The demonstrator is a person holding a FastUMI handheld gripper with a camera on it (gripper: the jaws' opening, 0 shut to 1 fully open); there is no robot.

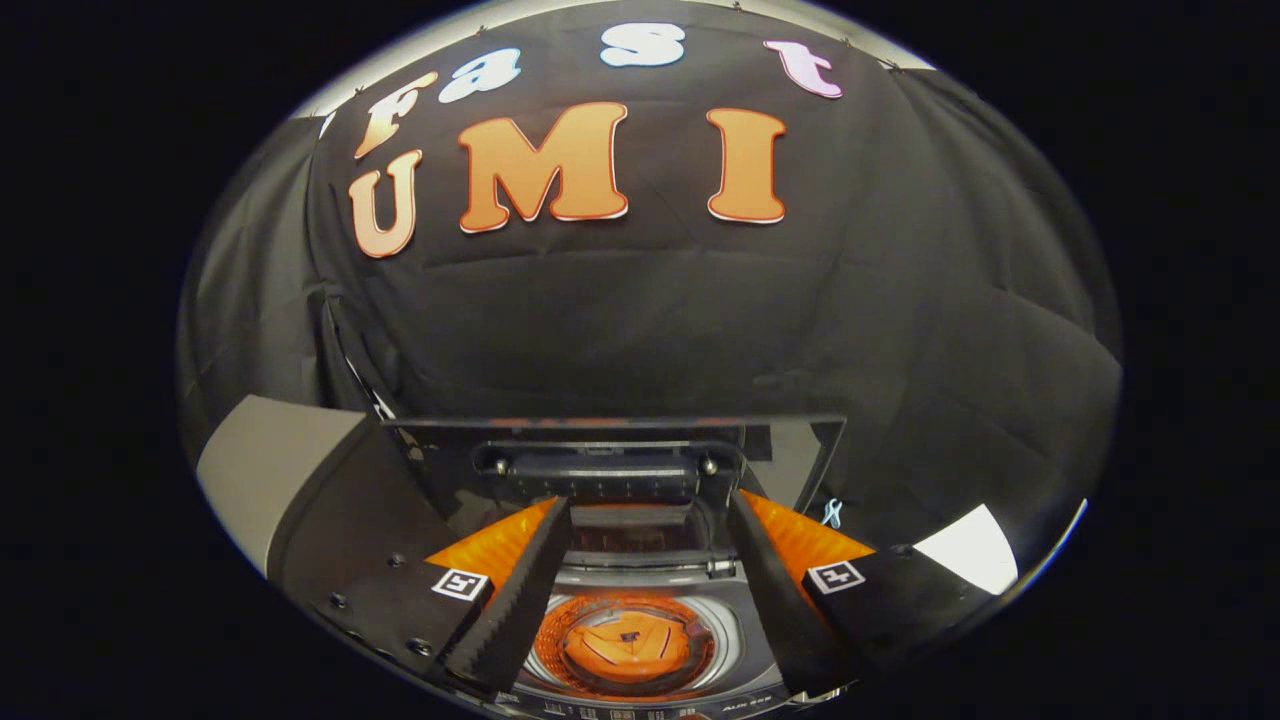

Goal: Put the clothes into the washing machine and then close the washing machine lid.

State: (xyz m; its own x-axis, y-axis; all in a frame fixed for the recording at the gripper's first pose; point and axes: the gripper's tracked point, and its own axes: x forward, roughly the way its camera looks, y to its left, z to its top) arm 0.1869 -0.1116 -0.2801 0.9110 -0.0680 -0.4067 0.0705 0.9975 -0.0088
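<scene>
My gripper (pixel 650 505) is open and holds nothing; its two black fingers with orange sides spread wide above the washing machine. Below and between the fingers lies the round drum opening (pixel 720 625), and inside it sits an orange piece of clothing (pixel 625 645). Just beyond the fingertips the dark lid (pixel 800 450) stands raised and upright, its inner handle bar (pixel 600 475) facing me. The fingertips are close to the lid's lower part, but I cannot tell whether they touch it.
The machine's front control strip (pixel 640 708) shows at the near edge under the fingers. A grey surface (pixel 260 450) lies to the left of the machine and a white patch (pixel 970 555) to the right. Black cloth wall stands behind the lid.
</scene>
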